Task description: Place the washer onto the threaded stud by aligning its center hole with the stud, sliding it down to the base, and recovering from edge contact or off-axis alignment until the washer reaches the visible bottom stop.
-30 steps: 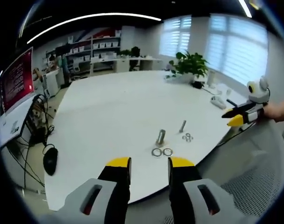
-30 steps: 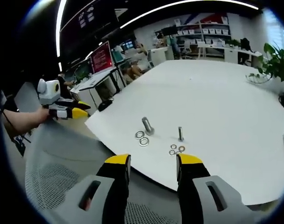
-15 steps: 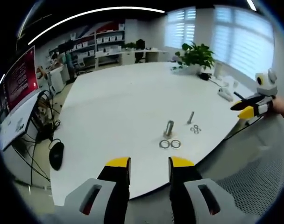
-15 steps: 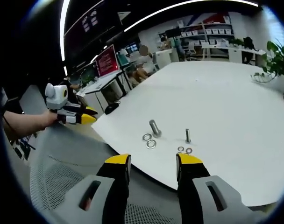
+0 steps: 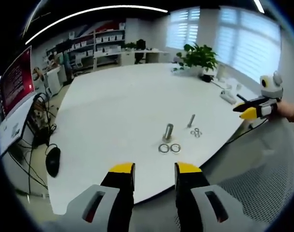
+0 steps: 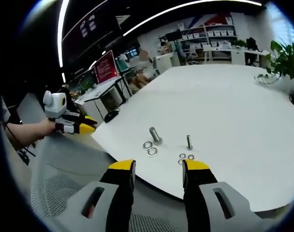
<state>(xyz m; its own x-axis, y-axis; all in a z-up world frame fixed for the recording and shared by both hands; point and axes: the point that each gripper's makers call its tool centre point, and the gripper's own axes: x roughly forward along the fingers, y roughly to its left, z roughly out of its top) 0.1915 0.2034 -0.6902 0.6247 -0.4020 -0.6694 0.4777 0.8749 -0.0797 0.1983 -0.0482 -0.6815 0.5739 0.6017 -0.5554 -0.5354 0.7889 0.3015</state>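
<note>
Both grippers hovering off the desk edge, fingers spread and carrying nothing.

In the left gripper view, the left gripper (image 5: 154, 170) is hanging short of the near edge of the white desk (image 5: 118, 106), its yellow-tipped fingers (image 5: 122, 170) standing apart; the right gripper (image 5: 245, 109) is coming in from the right, held in a hand (image 5: 288, 110), and whether it is spread cannot be told from there. Out on the desk, the thick threaded stud (image 5: 168, 132) is standing tilted with two large washers (image 5: 169, 148) lying just in front of it, touching each other. A slimmer bolt (image 5: 191, 121) is standing to the right beside small washers (image 5: 196, 132). In the right gripper view, the right gripper (image 6: 156, 169) is showing its fingers (image 6: 195, 166) spread over the same desk (image 6: 234, 106), with the stud (image 6: 154, 135), large washers (image 6: 149, 148) and left gripper (image 6: 69, 123) at far left.
</note>
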